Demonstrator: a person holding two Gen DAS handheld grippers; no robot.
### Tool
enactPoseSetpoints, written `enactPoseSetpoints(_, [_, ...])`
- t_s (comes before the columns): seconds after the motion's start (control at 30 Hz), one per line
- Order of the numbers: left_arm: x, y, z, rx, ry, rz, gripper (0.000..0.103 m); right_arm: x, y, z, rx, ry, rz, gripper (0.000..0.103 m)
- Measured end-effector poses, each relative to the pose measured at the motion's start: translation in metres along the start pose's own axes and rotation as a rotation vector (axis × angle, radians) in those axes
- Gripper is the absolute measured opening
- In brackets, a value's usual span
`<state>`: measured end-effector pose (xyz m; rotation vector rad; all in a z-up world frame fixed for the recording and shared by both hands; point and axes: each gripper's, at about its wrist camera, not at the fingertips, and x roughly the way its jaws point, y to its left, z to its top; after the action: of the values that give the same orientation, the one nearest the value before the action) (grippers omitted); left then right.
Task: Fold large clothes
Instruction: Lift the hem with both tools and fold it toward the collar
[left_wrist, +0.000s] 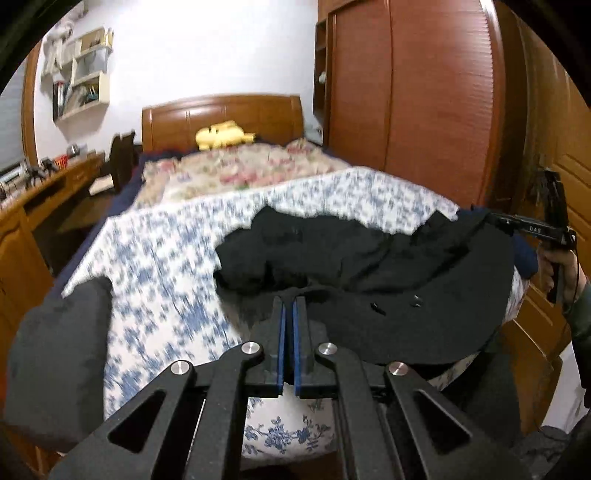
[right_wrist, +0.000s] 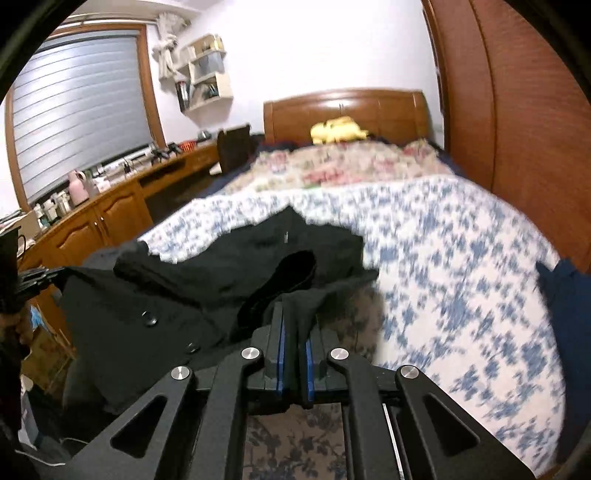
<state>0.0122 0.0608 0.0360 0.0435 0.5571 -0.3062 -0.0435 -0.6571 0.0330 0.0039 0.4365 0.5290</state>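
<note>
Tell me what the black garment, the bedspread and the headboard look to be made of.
Black garment: matte, thick woven cloth, perhaps wool; it creases softly and carries dark buttons. Bedspread: printed fabric, blue floral on white, probably cotton. Headboard: varnished reddish-brown wood, with glossy highlights.

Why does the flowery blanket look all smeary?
Left wrist view: the blanket smears from motion blur, yet the left tongs stay sharp. Right wrist view: same smear, the right tongs crisp; the fisheye bends the wardrobe.
</note>
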Motion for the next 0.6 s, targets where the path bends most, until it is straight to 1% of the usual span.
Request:
enactPoseSetpoints(0.13, [-0.037,-0.005,0.013,0.02,-0.068,0.008,0.003,-0.047,0.003,0.006,-0.01,-0.056,0.004,0.007])
enactPoseSetpoints(0.27, [-0.064,-0.004,0.016,0.011,-0.119,0.002,0.003,-0.097,0.012,-0.003,-0.01,-0.096,0.022,0.007])
enactPoseSetpoints(0.4, [-0.083,0.0,0.017,0.004,-0.16,0.011,0.003,-0.132,0.015,-0.01,-0.018,-0.133,0.039,0.007])
enactPoseSetpoints(0.5, [-0.077,0.008,0.019,-0.012,-0.161,0.023,0.003,-0.129,0.013,-0.011,-0.043,-0.134,0.008,0.007])
enactPoseSetpoints(0.6, [-0.053,0.013,0.022,-0.032,-0.132,0.029,0.003,-0.099,0.006,-0.013,-0.028,-0.102,-0.008,0.007])
